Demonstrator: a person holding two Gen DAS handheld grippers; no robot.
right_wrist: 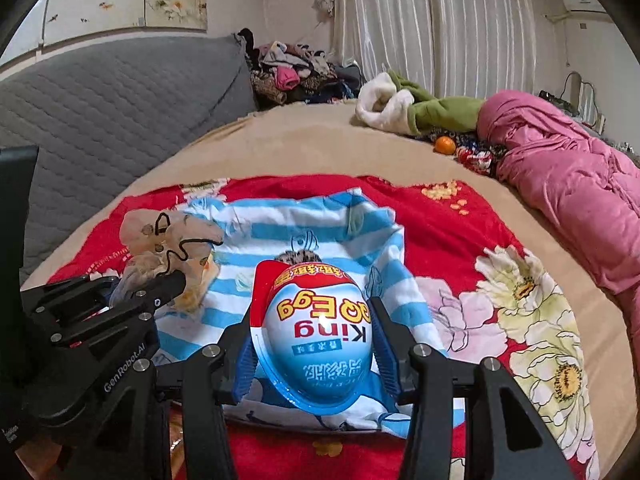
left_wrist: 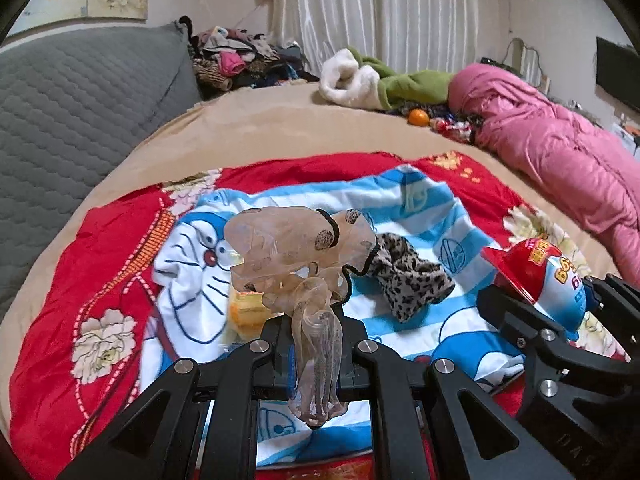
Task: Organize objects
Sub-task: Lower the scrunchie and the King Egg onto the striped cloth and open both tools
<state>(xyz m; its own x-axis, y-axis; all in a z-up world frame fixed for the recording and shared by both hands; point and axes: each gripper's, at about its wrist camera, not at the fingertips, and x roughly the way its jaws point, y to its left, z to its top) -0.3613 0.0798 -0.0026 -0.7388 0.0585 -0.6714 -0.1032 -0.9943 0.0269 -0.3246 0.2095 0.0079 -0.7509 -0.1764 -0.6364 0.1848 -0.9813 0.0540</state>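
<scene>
My left gripper is shut on a sheer beige scrunchie with dark spots and black trim, held above a blue-and-white striped cartoon cloth. It also shows at the left of the right wrist view. My right gripper is shut on a red, white and blue toy egg, held over the same cloth. The egg shows at the right of the left wrist view. A leopard-print scrunchie and a yellow-orange object lie on the cloth.
The cloth lies on a red floral blanket on a beige bed. A grey quilted pillow is at the left. A pink duvet, green-and-white garment, an orange and a clothes pile lie at the back.
</scene>
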